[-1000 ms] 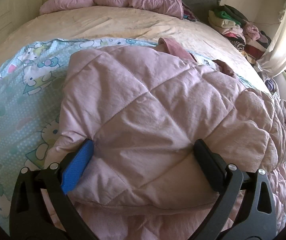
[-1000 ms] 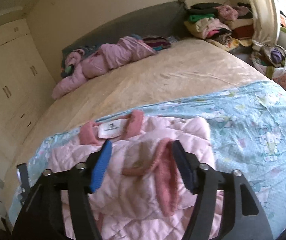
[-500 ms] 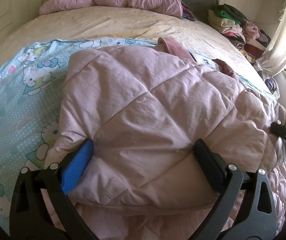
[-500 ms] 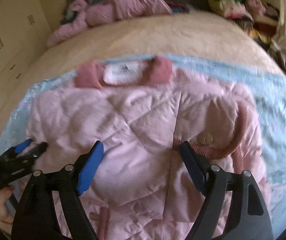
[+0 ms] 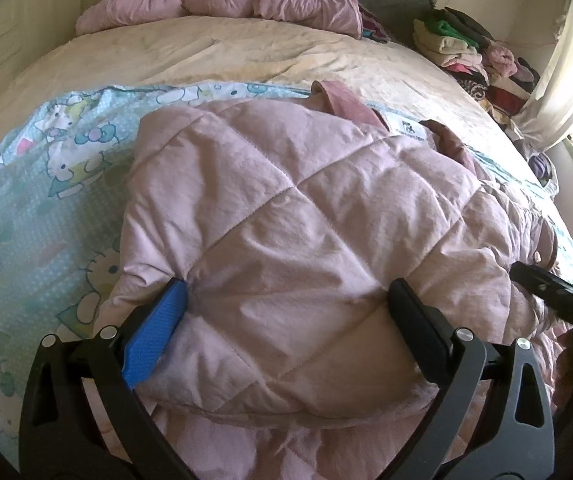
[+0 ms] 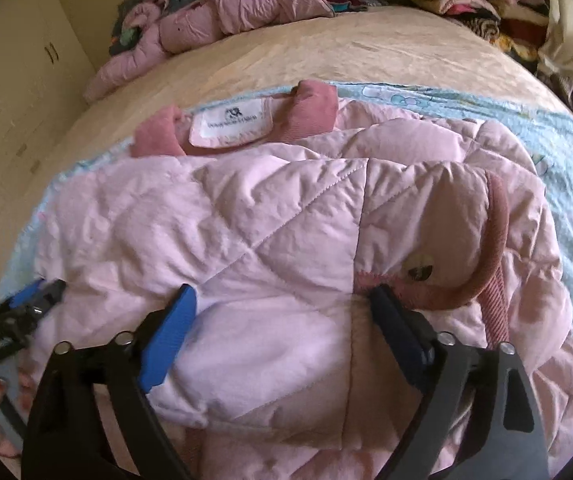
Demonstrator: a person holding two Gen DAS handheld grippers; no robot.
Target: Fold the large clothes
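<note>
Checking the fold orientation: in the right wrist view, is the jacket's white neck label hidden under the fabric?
No, the white label lies exposed between the dark pink collar ends of the quilted jacket.

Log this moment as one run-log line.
stage: folding jacket | left claw: open, against folded panel | right claw: open, over jacket front | surface: sheet on bed

Bed [image 5: 246, 52] under cartoon sheet [image 5: 46, 184], jacket [image 5: 294, 240]

We cannot see the jacket's [image 5: 294, 240] bottom edge; the picture cuts it off. The label's [image 6: 232, 124] words look too blurry.
</note>
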